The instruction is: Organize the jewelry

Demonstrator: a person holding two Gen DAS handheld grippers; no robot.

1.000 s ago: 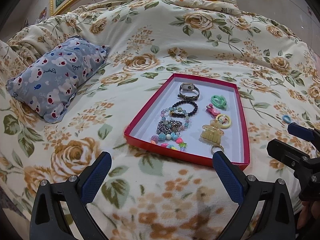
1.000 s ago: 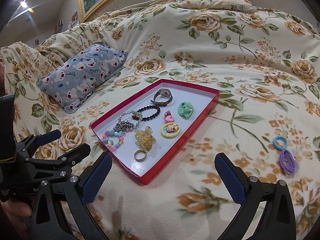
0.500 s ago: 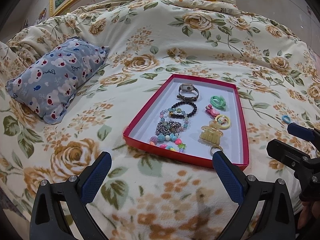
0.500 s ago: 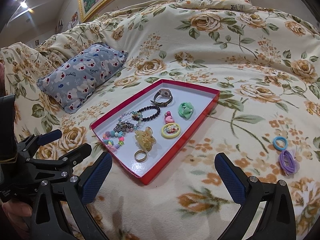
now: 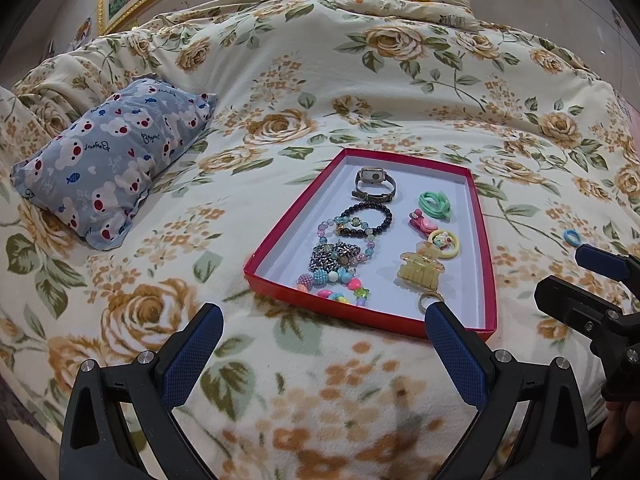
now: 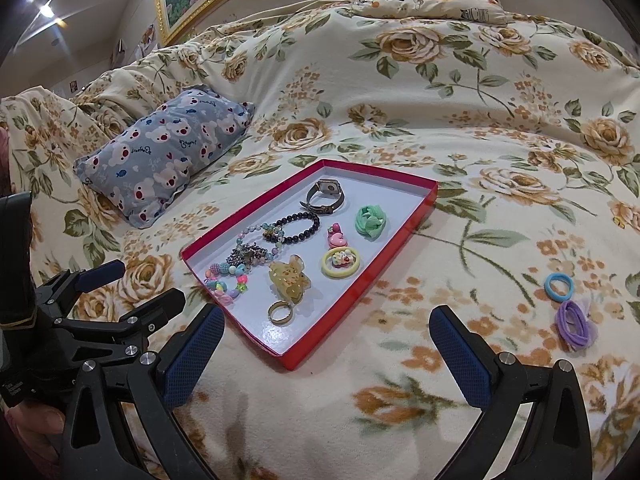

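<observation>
Both hand-held grippers, left (image 5: 320, 344) and right (image 6: 326, 344), hover spread and empty before the shallow red cardboard tray (image 6: 360, 294), purple hair ties (image 6: 576, 326) waiting right

A red tray (image 6: 362, 302) of jewelry sits on a floral bedspread (image 6: 440, 120). Right of it lie a blue hair tie (image 6: 559, 286) and purple hair ties (image 6: 576, 324). The right gripper (image 6: 326, 344) gapes empty nearby.

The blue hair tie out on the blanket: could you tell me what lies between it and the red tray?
Nothing: in the right wrist view, only bare floral blanket separates the blue hair tie from the red tray.
</observation>
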